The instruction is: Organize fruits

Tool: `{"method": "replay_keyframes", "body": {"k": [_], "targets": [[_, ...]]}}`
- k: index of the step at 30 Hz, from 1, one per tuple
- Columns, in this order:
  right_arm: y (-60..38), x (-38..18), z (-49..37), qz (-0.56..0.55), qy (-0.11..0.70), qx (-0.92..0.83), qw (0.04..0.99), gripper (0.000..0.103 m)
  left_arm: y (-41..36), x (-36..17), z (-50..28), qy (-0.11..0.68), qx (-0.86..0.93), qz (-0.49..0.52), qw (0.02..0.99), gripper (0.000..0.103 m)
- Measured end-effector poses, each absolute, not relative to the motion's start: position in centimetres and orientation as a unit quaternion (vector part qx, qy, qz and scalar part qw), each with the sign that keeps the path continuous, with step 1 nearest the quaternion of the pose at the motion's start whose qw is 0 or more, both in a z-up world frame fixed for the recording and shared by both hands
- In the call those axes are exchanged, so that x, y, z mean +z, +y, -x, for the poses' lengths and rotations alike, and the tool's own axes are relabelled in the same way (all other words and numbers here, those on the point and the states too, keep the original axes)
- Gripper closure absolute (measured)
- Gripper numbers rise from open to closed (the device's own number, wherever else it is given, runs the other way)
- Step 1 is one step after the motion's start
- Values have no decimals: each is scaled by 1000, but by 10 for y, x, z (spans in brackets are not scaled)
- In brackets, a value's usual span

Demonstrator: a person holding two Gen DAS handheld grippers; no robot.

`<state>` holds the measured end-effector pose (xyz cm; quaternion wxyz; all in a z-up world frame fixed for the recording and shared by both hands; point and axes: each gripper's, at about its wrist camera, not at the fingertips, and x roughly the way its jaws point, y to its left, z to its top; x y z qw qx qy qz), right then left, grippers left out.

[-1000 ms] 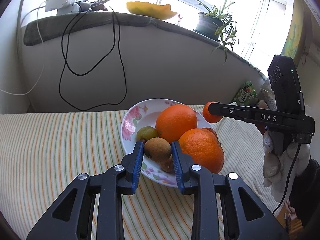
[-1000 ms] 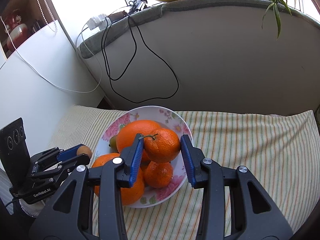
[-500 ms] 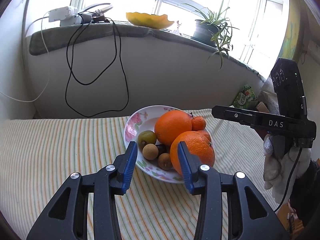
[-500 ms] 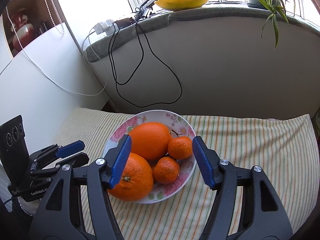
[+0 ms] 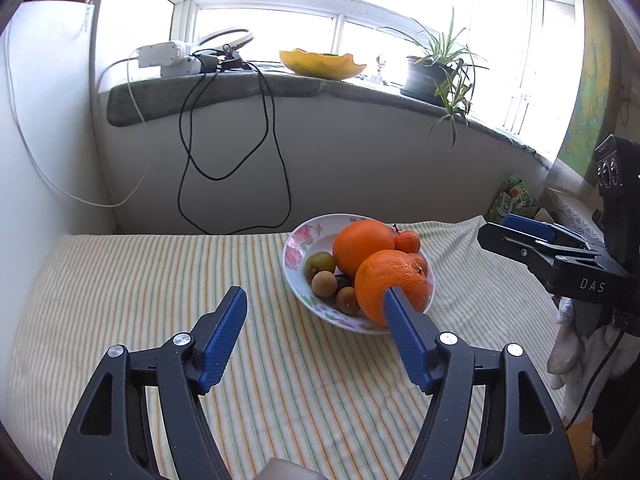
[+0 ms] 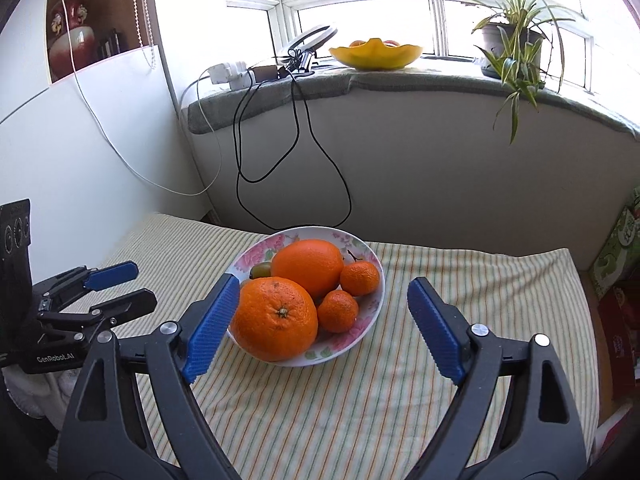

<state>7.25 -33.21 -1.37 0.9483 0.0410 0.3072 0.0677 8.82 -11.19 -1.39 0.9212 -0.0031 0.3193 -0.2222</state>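
Opening, both my left gripper (image 5: pixel 314 338) and right gripper (image 6: pixel 324 330) hold nothing between ribbed blue pads. Round, dimpled oranges (image 6: pixel 276 318), smooth tangerines (image 6: pixel 359 278) and small brown fruits (image 5: pixel 324 283) sit heaped in the glossy floral bowl (image 6: pixel 362 326) on striped cloth (image 5: pixel 140 280); nearest orange's stem scar faces me.

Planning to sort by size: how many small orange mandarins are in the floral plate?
2. One small orange mandarin sits at the floral plate's right side; the other lies just in front of it. More may be hidden under the big oranges.
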Motion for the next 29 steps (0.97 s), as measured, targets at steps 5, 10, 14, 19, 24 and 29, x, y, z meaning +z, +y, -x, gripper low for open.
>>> {"method": "replay_keyframes", "body": {"k": [5,10,14,19,24,29], "targets": [[-333,-16,-58,-39,306,53,950,7,-110,-12,-78,312,-203,-9,928,30],[-338,-18,-50,-47,308,41,949,7,-107,-11,-75,309,-195,-8,931,30],[-340,-16,-46,-51,305,40,950,7,-107,-10,-73,308,-190,-9,932,30],[-339,-16,-46,-45,306,36,950,7,-109,-9,-70,306,-192,-12,933,30],[-339,-21,-46,-46,311,36,949,7,-109,-8,-70,305,-191,-12,933,30],[-342,-22,-46,-49,313,33,948,7,-110,-9,-69,301,-189,-16,935,30]]}}
